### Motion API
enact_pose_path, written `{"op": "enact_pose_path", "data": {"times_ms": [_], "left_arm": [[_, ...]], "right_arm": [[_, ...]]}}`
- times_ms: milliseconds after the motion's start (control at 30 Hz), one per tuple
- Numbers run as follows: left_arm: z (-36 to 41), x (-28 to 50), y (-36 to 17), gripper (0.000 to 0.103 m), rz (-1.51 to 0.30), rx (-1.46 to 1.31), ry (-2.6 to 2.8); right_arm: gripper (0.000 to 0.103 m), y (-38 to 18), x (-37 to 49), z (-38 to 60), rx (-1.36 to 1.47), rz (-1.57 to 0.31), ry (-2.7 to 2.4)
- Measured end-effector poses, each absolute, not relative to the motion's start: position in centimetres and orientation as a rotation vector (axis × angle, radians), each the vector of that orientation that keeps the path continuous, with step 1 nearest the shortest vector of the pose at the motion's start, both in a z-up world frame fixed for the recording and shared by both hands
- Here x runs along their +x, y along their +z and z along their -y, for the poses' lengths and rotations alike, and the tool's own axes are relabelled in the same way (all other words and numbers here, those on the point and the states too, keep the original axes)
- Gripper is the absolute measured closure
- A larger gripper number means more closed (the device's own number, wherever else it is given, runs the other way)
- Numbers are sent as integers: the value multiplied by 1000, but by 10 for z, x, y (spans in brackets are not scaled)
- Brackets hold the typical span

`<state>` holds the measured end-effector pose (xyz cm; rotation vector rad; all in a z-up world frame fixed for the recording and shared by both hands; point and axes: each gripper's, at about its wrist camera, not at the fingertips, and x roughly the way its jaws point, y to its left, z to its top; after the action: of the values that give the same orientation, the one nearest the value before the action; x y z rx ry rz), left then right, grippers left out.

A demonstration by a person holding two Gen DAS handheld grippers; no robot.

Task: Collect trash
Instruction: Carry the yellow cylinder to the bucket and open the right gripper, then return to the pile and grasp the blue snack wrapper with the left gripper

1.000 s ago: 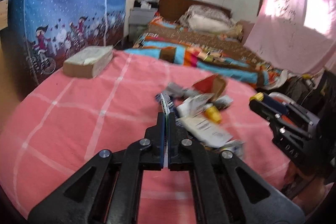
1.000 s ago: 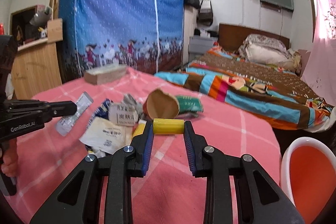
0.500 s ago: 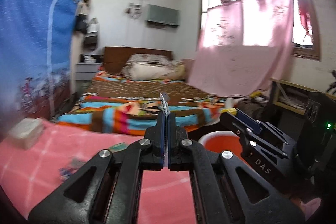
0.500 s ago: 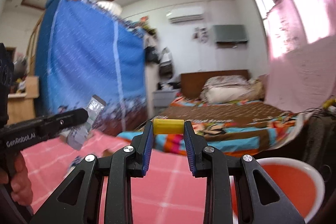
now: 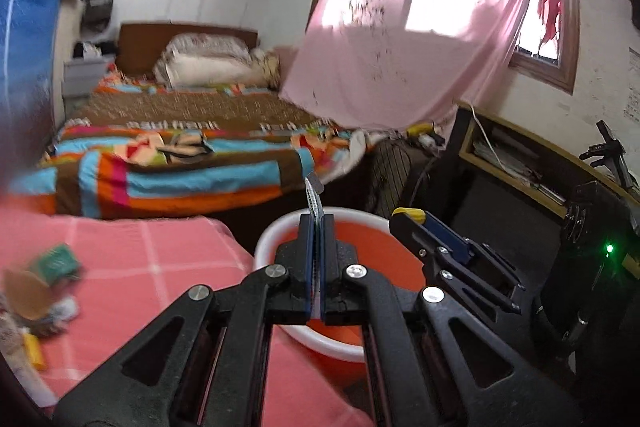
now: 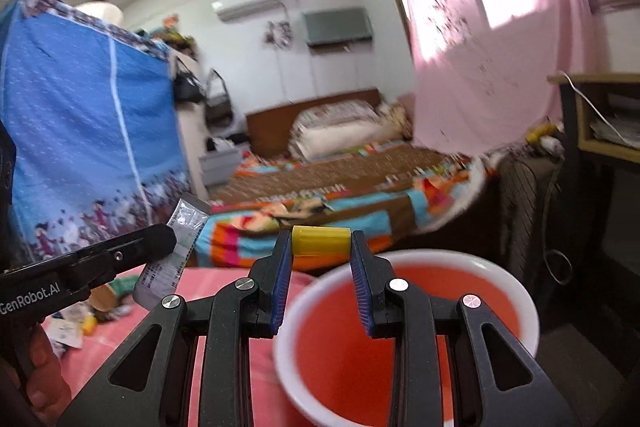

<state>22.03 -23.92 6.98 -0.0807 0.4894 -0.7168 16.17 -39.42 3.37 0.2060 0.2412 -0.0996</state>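
— Where's the rubbish against the two grippers?

— The red basin (image 6: 404, 355) with the white rim sits just off the edge of the pink checked table (image 5: 132, 267), right under both sets of tips. The flat wrapper (image 5: 314, 201) stands on edge in the left gripper (image 5: 316, 227), poking up above the basin's far rim. The yellow cap (image 6: 320, 241) lies crosswise in the right gripper (image 6: 320, 247), over the near rim. The remaining litter pile (image 5: 36, 303) lies back on the table, well apart to the left.

— What changed from a second ago?

— Back then both grippers hung over that pile in the middle of the table; now they have swung round to the basin, carrying the same two bits.

— And the jaws?

— Left ones squeezed nearly flat together on the wrapper. Right ones partly apart, blue pads (image 6: 280, 279) pressing each end of the cap.
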Motion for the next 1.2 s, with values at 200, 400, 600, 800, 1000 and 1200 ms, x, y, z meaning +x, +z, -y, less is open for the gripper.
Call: {"op": "enact_pose_path", "data": {"times_ms": [200, 400, 600, 800, 1000, 1200], "left_arm": [[261, 245, 47, 98, -650, -167, -747], [276, 255, 30, 97, -730, -179, -743], [279, 256, 27, 78, -756, -184, -734], [266, 253, 31, 67, -726, -185, -693], [234, 237, 48, 53, -632, -181, -608], [185, 215, 67, 27, -489, -176, -463]], "right_arm": [[76, 14, 167, 419, 267, -348, -140], [76, 7, 166, 436, 313, -397, -165], [69, 6, 167, 444, 341, -423, -181], [60, 11, 167, 445, 348, -409, -175], [58, 25, 162, 429, 305, -336, -143], [51, 42, 156, 402, 265, -229, -87]]}}
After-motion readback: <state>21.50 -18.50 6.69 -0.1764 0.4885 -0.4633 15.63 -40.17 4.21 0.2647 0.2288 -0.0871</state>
